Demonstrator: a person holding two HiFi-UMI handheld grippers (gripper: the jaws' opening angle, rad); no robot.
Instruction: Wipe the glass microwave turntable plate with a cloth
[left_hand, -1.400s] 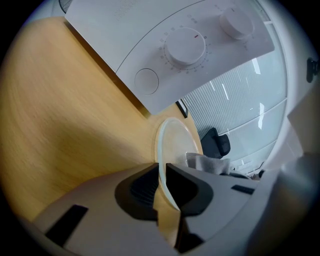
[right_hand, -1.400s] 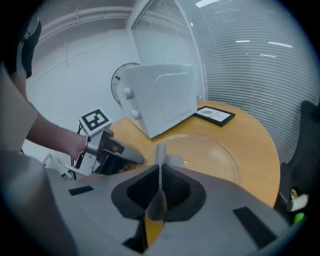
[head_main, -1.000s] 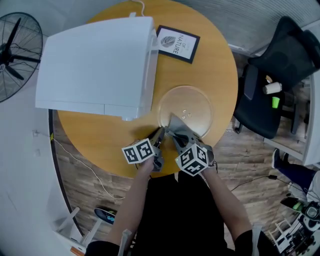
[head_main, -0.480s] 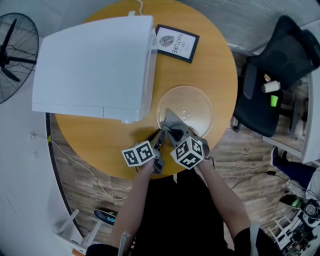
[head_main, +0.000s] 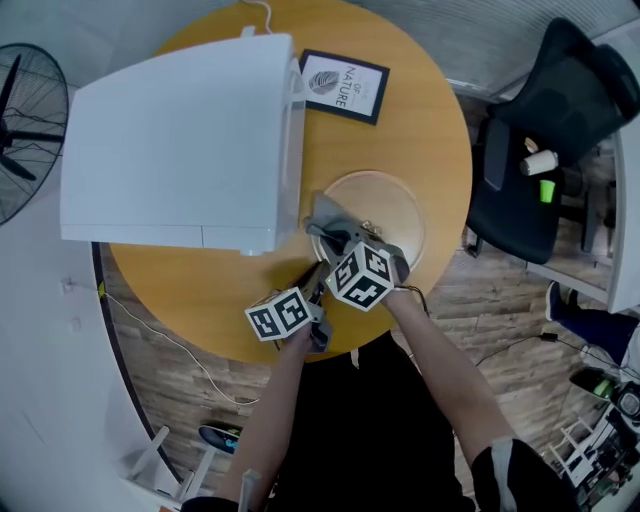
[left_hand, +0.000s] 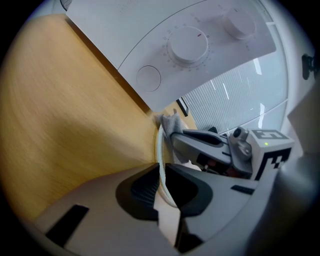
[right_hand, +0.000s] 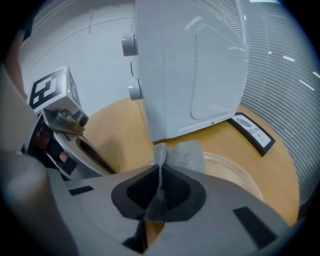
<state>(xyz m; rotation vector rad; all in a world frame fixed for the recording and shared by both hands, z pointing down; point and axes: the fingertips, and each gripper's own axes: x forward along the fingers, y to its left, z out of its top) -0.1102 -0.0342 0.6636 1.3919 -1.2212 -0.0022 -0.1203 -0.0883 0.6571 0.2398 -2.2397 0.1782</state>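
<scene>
The clear glass turntable plate (head_main: 392, 205) lies on the round wooden table (head_main: 200, 280) beside the microwave. My left gripper (head_main: 320, 272) is shut on the plate's near-left rim (left_hand: 160, 150), which runs between its dark pads (left_hand: 140, 187). My right gripper (head_main: 336, 238) is shut on a grey cloth (head_main: 324, 214), and the cloth's free end (right_hand: 186, 154) rests on the plate's left part (right_hand: 235, 170), close to the microwave. In the left gripper view the cloth (left_hand: 171, 122) shows at the plate's far edge. Much of the plate's near half is hidden under the right gripper.
A white microwave (head_main: 180, 140) fills the table's left half, its knobs (left_hand: 187, 44) towards me. A black-framed card (head_main: 345, 85) lies at the table's far side. A black office chair (head_main: 560, 130) stands right of the table, a fan (head_main: 20, 130) to the left.
My right gripper has slid the cloth across the plate to the far left, towards the microwave. The left gripper has kept still on the rim.
</scene>
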